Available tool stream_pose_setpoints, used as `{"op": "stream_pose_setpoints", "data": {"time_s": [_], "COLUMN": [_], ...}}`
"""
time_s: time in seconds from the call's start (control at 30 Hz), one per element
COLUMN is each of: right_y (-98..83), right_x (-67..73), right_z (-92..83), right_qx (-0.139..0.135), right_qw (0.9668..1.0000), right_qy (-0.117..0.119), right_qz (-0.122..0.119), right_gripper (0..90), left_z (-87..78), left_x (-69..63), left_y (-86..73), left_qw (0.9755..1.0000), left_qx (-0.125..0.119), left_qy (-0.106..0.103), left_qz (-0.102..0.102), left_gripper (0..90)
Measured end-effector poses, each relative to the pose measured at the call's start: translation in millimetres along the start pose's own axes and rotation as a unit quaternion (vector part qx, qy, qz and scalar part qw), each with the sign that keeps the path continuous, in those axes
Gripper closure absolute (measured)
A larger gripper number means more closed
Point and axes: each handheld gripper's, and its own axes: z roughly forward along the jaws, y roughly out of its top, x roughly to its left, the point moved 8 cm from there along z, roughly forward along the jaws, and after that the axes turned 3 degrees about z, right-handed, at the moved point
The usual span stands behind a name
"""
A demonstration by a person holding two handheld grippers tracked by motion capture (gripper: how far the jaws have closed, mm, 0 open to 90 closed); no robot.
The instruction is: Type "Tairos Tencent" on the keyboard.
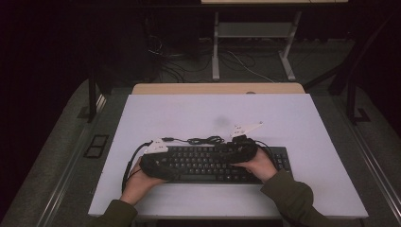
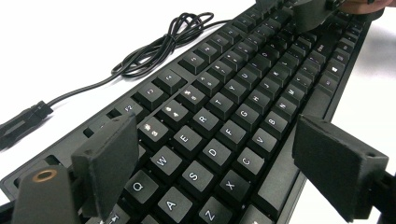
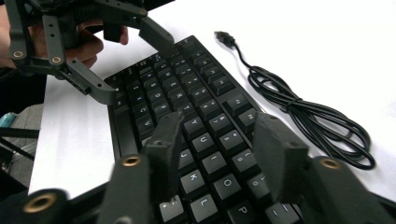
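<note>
A black keyboard [image 1: 213,165] lies across the near middle of the white table [image 1: 293,123]. Its black cable [image 1: 203,140] is bundled loosely just behind it, ending in a USB plug [image 2: 23,121]. My left gripper [image 1: 171,163] hovers over the keyboard's left end, open wide. Its pads [image 2: 109,158] stand over the back and front edges, above the Q, W, A and S keys [image 2: 224,163]. My right gripper [image 1: 226,153] is open and low over the right-hand letter keys [image 3: 222,154]. The left gripper [image 3: 128,60] also shows in the right gripper view, spanning the keyboard's depth.
Bare white table surrounds the keyboard on all sides. The coiled cable [image 3: 317,121] lies on the table behind the keys. Beyond the table's wooden far edge [image 1: 217,88], a desk frame [image 1: 255,33] and loose wires sit on the dark floor.
</note>
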Motion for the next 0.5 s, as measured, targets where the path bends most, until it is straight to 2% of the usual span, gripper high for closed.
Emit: {"op": "stream_pose_setpoints", "data": {"time_s": [0.2, 0.33, 0.5], "right_y": [0.4, -0.2, -2.4], "right_x": [1.1, -1.9, -5.2], "right_z": [4.6, 6.8, 9.4], "right_qx": [0.008, 0.013, 0.021], "right_qw": [1.0, 0.9999, 0.9997], "right_qy": [-0.001, -0.01, -0.009], "right_qz": [0.002, 0.003, 0.008], "right_gripper": [63.9, 72.4, 82.7], "left_z": [1.0, 2.5, 4.0], "left_x": [0.0, -0.5, -0.9], "left_y": [-0.2, -0.7, -0.5], "left_qw": [1.0, 1.0, 1.0], "left_qx": [-0.001, 0.003, 0.006], "left_qy": [0.0, 0.001, 0.002], "left_qz": [-0.001, 0.0, 0.0], "left_gripper": [12.2, 10.2, 8.4]}}
